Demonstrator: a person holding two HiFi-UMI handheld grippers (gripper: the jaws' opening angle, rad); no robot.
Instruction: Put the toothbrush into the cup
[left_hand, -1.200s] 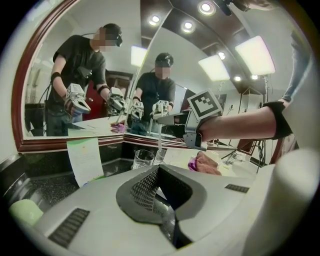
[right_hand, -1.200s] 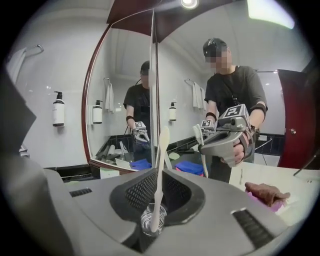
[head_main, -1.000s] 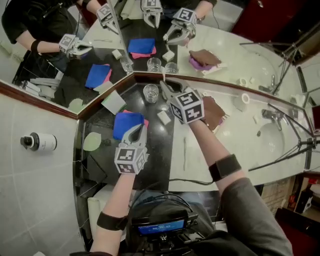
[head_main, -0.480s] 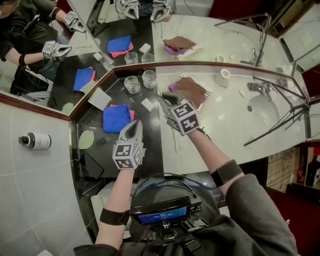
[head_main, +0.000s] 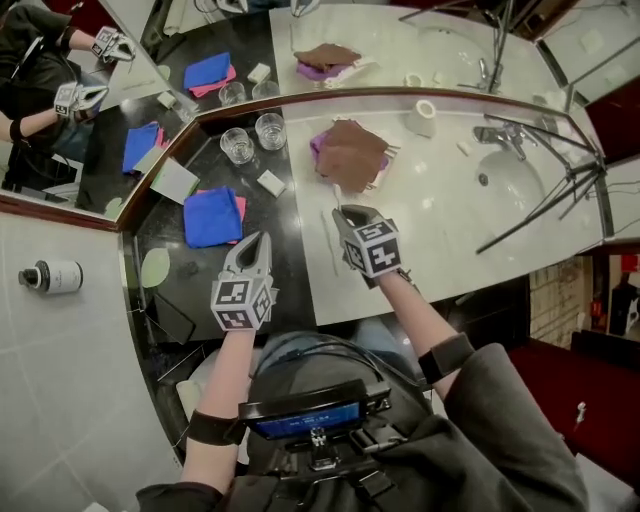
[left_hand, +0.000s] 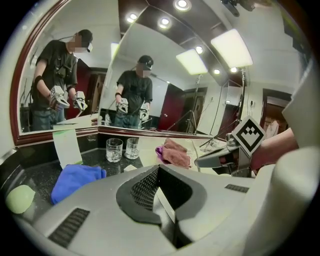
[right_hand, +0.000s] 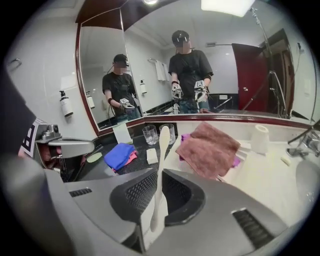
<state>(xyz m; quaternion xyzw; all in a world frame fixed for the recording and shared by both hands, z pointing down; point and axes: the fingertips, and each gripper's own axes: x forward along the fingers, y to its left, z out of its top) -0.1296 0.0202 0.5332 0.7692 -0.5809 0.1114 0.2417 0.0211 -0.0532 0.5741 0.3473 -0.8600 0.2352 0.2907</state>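
Careful: pinched low in your right claw (left claw pressed together, empty), the slim white toothbrush may pivot and miss the clear glass cup.

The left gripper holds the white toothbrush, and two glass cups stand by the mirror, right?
No: the right gripper holds the white toothbrush, as the right gripper view shows. The two glass cups do stand by the mirror.

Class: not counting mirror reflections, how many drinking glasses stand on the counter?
2: left glass and right glass, side by side, far back on the dark counter. None seems hidden.
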